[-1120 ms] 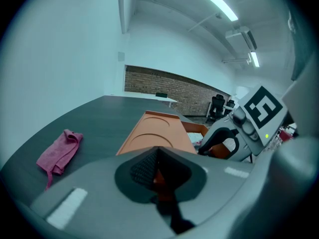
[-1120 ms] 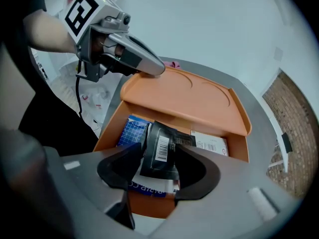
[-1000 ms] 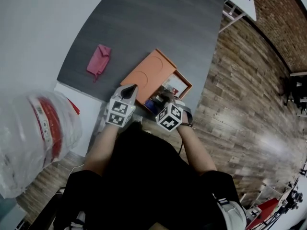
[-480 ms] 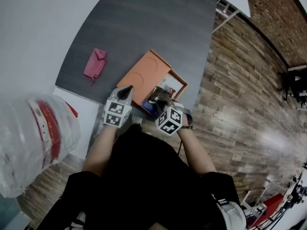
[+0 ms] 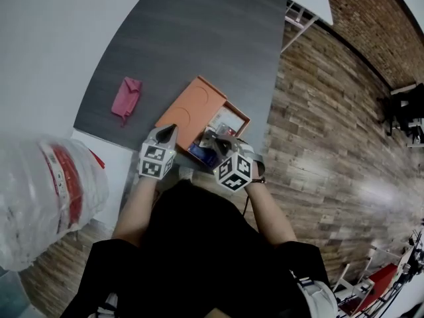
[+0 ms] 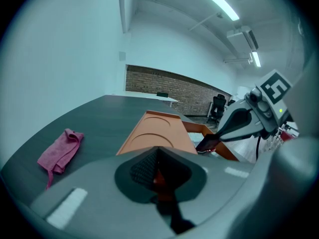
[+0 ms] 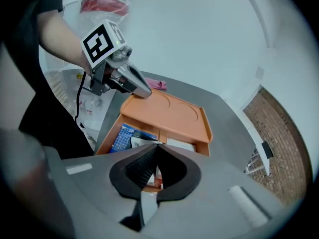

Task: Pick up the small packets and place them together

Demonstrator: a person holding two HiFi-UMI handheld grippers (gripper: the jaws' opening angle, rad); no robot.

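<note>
Packets on the move: my right claw point(image 7: 158, 145), its jaws just closed, pinches a small packet point(image 6: 208, 142) by one edge and holds it over the open orange box point(image 7: 105, 136) on the dark grey surface point(image 5: 199, 38). More packets point(image 7: 124, 136) lie inside the box, a blue one nearest its left wall. My left claw point(image 6: 158, 151) is clenched on nothing, its tip at a corner of the orange lid point(image 7: 172, 111) just beside the box. A pink cloth point(image 6: 60, 151) lies well apart, left of the lid
</note>
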